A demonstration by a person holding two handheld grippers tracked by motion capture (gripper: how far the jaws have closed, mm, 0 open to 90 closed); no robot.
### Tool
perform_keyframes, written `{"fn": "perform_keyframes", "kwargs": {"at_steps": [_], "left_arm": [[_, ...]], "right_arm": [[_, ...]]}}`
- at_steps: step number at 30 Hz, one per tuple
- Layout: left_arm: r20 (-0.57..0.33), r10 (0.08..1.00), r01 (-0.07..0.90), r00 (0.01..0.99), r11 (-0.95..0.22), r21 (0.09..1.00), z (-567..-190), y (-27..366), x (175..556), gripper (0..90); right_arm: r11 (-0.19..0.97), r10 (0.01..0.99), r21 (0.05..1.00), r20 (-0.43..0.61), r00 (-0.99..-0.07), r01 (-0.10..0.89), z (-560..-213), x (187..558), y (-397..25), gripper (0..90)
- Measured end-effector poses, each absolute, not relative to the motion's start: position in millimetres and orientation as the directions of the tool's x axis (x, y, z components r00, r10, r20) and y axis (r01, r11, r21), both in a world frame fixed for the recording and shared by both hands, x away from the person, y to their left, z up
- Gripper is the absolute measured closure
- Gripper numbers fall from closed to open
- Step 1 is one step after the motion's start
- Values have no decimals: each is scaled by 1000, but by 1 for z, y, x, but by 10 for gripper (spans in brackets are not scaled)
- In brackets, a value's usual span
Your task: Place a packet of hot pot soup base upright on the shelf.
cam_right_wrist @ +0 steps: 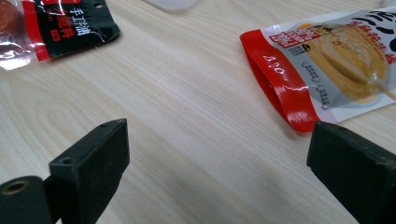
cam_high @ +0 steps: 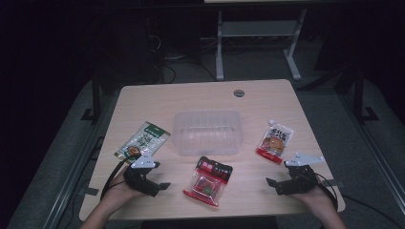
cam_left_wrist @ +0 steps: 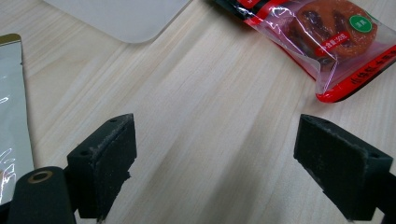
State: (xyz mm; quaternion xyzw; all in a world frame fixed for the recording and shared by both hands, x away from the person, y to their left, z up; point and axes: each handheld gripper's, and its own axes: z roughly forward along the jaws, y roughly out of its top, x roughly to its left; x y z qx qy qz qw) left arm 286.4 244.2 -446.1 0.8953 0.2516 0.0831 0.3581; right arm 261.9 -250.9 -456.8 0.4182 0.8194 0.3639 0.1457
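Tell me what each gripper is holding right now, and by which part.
Nothing is held. The left gripper and the right gripper both stand open over bare table, with the snack packets lying untouched nearby.

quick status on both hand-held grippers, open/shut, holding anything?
Left hand-held gripper: open, jaws wide apart over bare table, holding nothing.
Right hand-held gripper: open, jaws wide apart, holding nothing.

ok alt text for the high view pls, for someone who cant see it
A person's left gripper and right gripper, both open, rest near a wooden table's front edge. Ahead sit a clear plastic tub, a green snack packet, a red packet and an orange pouch.
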Motion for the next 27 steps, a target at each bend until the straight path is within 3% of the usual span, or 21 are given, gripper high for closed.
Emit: {"fn": "perform_keyframes", "kwargs": {"at_steps": [9, 14, 16, 17, 19, 24, 27], "left_arm": [[-43, 512, 401, 858, -614, 680, -444, 241, 285, 144], [-84, 501, 409, 861, -587, 699, -438, 234, 283, 250], [-100, 498, 412, 861, -570, 711, -435, 230, 281, 344], [-115, 480, 406, 870, -564, 719, -432, 224, 280, 432], [-120, 474, 405, 872, -563, 720, -431, 220, 279, 477], [-145, 436, 391, 888, -551, 738, -422, 202, 278, 740], [-143, 422, 382, 895, -563, 733, -421, 196, 278, 793]], "right_arm": [[396, 785, 716, 62, -617, 575, -456, 262, -251, 64], [394, 788, 712, 64, -613, 581, -457, 262, -249, 64], [398, 785, 714, 60, -617, 575, -457, 263, -249, 64], [398, 784, 714, 61, -617, 577, -458, 263, -248, 64], [397, 784, 713, 64, -617, 578, -458, 263, -248, 64], [404, 776, 710, 68, -627, 576, -459, 264, -246, 65], [402, 776, 710, 72, -626, 579, -459, 264, -245, 65]]}}
